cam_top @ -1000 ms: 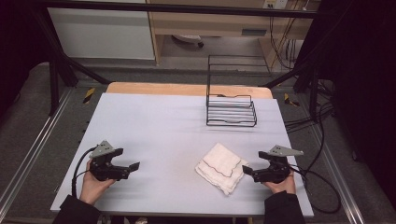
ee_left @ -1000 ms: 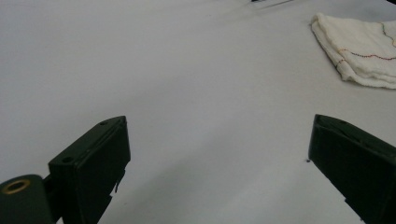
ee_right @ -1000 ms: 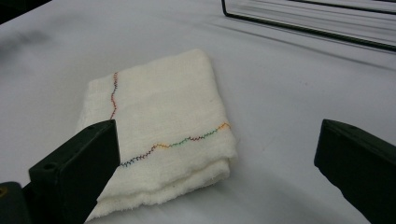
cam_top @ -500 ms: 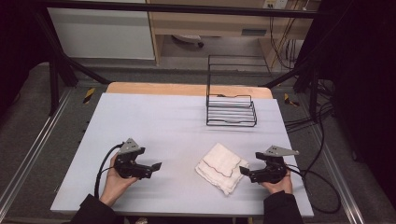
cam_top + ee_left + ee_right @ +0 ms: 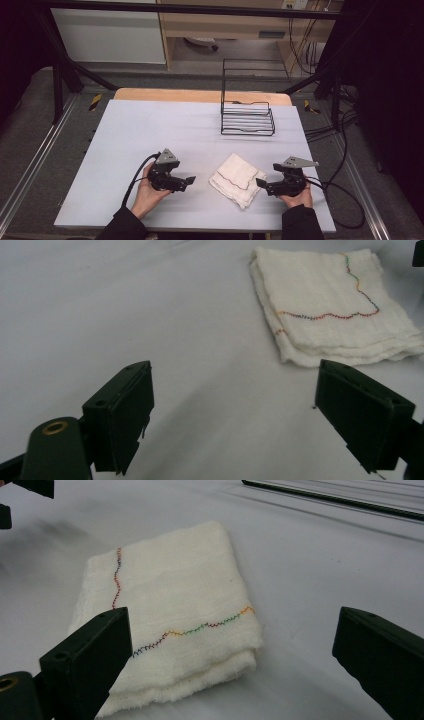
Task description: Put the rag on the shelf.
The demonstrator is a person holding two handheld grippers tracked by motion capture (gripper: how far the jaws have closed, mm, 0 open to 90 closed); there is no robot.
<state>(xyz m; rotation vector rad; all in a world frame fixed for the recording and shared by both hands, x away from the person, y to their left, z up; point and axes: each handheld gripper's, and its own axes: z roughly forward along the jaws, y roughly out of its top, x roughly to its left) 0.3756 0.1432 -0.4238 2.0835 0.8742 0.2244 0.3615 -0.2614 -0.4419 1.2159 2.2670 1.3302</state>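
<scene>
From the high view, a folded white cloth (image 5: 237, 179) lies flat on the bench (image 5: 150, 135) near its front edge, between the left tongs (image 5: 189, 181) and the right tongs (image 5: 261, 184), with a black wire rack (image 5: 247, 117) standing well apart behind it. In the left gripper view the jaws gape wide over bare bench, the cloth (image 5: 335, 310) lying ahead and untouched (coloured stitching runs across its top). In the right gripper view the jaws are likewise spread with nothing between them, the cloth (image 5: 175, 610) just in front, so I judge that no grasp is made yet and all the handling remains.

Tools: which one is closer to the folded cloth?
The right tool: its tips sit at the folded cloth's edge. The left tool has bare table between.
</scene>
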